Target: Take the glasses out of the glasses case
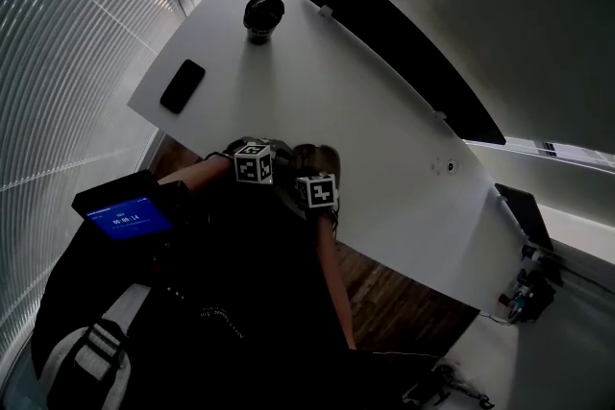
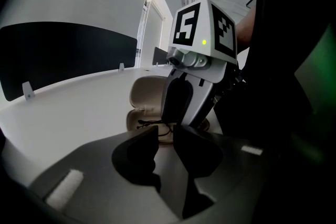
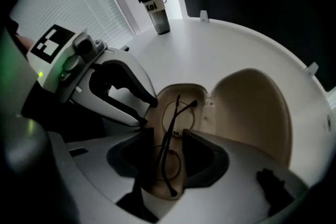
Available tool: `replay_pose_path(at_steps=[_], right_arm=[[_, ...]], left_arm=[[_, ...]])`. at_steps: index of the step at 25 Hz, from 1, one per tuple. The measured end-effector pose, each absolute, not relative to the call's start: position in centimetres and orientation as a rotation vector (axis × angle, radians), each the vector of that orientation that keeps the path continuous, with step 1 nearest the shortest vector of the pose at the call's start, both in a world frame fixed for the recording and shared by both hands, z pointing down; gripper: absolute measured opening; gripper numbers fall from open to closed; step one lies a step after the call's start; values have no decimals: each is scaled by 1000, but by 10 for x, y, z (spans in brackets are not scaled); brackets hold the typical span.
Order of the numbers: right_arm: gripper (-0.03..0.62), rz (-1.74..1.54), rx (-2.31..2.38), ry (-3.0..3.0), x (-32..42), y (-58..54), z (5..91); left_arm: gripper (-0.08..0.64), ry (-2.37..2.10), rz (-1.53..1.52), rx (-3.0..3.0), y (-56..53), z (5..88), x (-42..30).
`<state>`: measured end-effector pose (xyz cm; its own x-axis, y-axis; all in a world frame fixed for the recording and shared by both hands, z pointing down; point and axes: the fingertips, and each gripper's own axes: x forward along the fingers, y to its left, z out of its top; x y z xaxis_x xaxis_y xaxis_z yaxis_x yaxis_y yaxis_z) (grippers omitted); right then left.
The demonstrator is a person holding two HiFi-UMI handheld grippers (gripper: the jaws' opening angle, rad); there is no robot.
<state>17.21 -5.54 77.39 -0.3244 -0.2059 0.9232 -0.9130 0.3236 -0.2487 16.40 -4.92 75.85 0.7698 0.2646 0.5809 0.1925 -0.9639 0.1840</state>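
Glasses lie folded in the open case, lid at three o'clock, between the right tongs' spread jaws. They look like thin, light, bendable wire, so take hold gently at the bridge. The left tongs are slightly apart and empty.

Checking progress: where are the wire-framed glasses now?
Right gripper view, centre: the glasses lie inside the open beige case, between the open jaws of the right gripper.

The white table carries a phone, a bottle and the open glasses case.

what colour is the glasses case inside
The glasses case is beige inside; right gripper view.
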Motion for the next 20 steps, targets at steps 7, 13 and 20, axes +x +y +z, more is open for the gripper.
replay_pose_path(at_steps=[7, 13, 20], right_arm=[[152, 985, 998, -1677, 168, -55, 777], [149, 983, 1025, -1641, 171, -54, 778], [115, 989, 1084, -1641, 179, -54, 774]], left_arm=[[98, 380, 963, 2855, -47, 758, 162], [98, 376, 966, 2862, -49, 758, 162], [98, 387, 967, 2868, -47, 758, 165]])
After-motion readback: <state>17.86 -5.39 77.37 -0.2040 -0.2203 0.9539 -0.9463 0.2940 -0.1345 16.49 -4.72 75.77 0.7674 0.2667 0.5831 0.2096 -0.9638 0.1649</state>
